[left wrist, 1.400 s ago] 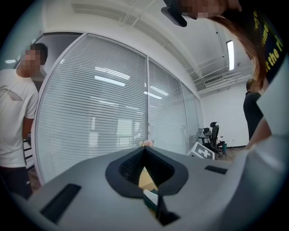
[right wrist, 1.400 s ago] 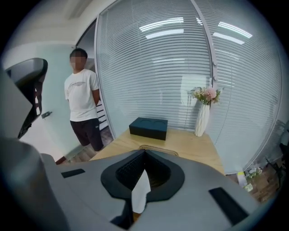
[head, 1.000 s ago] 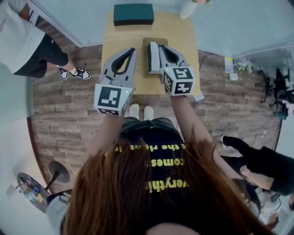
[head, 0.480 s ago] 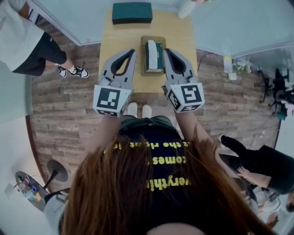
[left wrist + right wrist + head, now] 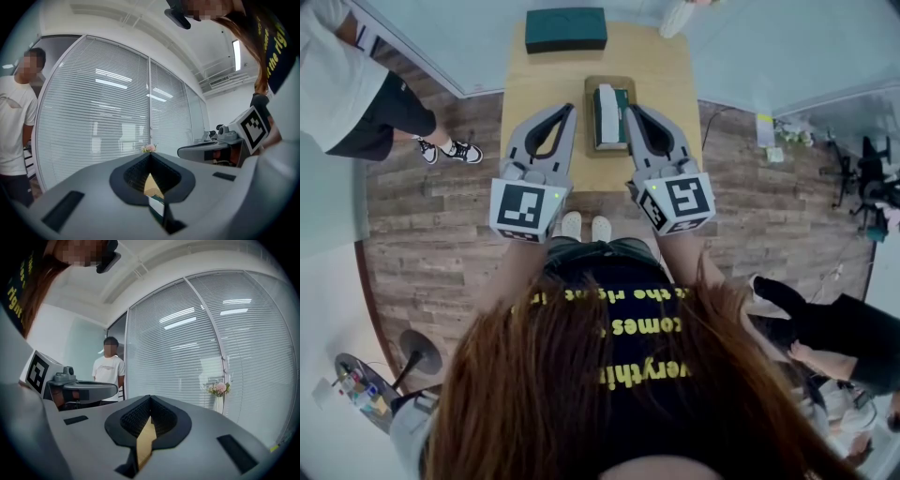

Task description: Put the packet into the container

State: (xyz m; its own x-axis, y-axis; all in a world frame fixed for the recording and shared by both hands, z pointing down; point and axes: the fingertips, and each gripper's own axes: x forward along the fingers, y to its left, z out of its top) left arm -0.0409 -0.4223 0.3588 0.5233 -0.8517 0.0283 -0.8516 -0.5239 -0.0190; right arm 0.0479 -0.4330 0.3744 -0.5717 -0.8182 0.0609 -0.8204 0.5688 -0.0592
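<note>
The packet being lodged in the container at 12 o'clock, the left gripper and right gripper, shut and empty, should be kept clear.

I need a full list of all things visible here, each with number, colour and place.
table: one, light wood, top centre.
box: one, dark green, table's far edge.
container: one, brown, mid-table, between the grippers.
packet: one, white and green, inside the container.
flowers: one bunch, pink, beyond the table by the blinds.
bystanders: two, one in white at left, one in black at lower right.
floor: brown planks, around the table.
shoes: two, white, the wearer's, at the table's near edge.
left gripper: one, grey, shut and empty, left of the container.
right gripper: one, grey, shut and empty, right of the container.
</note>
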